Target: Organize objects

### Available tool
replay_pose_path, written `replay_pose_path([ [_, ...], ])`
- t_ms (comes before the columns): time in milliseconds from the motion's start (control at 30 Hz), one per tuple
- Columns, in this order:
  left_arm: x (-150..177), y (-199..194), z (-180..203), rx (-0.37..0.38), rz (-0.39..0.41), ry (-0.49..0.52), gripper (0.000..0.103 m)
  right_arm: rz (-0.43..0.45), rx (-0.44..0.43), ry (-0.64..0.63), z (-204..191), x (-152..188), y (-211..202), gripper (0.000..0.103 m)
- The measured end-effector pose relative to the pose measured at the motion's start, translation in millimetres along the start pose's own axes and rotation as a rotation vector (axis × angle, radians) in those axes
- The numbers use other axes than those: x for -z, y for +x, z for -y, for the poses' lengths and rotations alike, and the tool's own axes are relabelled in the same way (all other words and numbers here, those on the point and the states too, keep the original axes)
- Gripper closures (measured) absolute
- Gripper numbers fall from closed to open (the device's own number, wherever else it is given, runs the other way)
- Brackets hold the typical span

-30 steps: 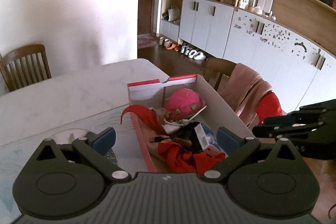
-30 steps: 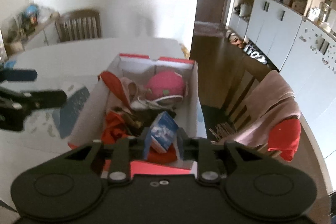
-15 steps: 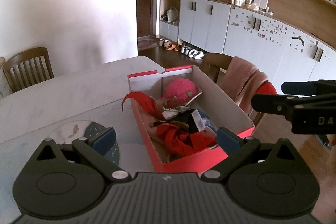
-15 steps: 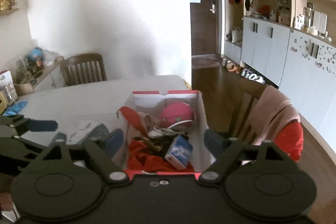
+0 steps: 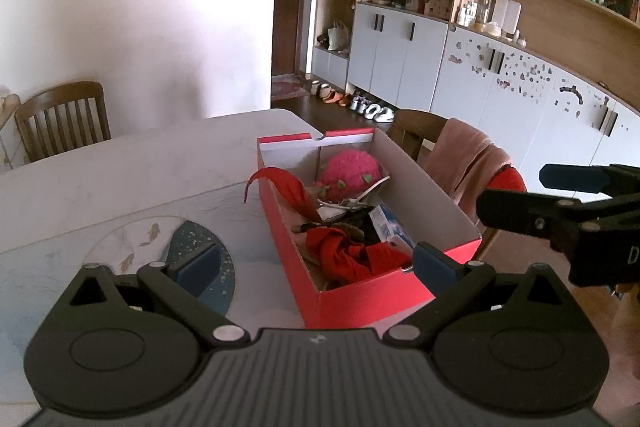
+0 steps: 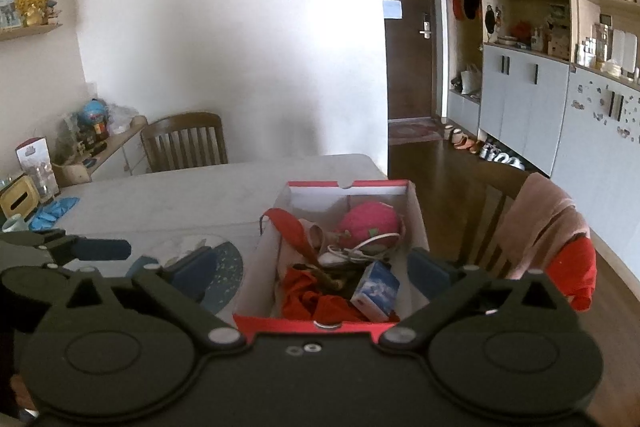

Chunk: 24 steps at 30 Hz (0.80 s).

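Both tongs, left [image 5: 316,265] and right [image 6: 308,267], are wide open and hold nothing. Ahead of them sits the red box [image 6: 308,323] with a red cloth [image 6: 308,297], pink ball [image 6: 368,223] and blue packet [image 6: 376,291]. The right tongs let the packet go and pulled back.

White wall [image 6: 224,27], wooden chair [image 6: 184,143]

The red cardboard box [image 6: 312,325] has its near wall half hidden behind the right tongs' [image 6: 308,277] body. Beneath the crumpled red cloth [image 5: 352,255], its contents can't be made out.
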State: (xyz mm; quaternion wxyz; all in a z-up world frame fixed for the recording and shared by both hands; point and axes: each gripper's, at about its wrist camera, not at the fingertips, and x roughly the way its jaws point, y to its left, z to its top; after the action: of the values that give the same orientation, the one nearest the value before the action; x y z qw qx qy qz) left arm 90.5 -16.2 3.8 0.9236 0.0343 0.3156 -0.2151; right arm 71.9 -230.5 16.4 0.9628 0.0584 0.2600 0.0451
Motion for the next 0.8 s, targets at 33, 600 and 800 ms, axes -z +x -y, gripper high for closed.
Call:
replay_pose_path([
  [33,0.4,-0.7,0.3,-0.002,0.001,-0.001,0.000,-0.001,-0.001,0.001,-0.4,0.1,-0.5,0.001],
  [600,1.2,-3.5,-3.2,-0.019,0.005,-0.019,0.000,-0.029,0.015,0.003,-2.1,1.5,3.9,0.000],
  [800,0.6,-5.0,-5.3,-0.020,0.009,-0.023,0.000,-0.032,0.031,-0.001,-2.5,3.8,7.0,0.000],
])
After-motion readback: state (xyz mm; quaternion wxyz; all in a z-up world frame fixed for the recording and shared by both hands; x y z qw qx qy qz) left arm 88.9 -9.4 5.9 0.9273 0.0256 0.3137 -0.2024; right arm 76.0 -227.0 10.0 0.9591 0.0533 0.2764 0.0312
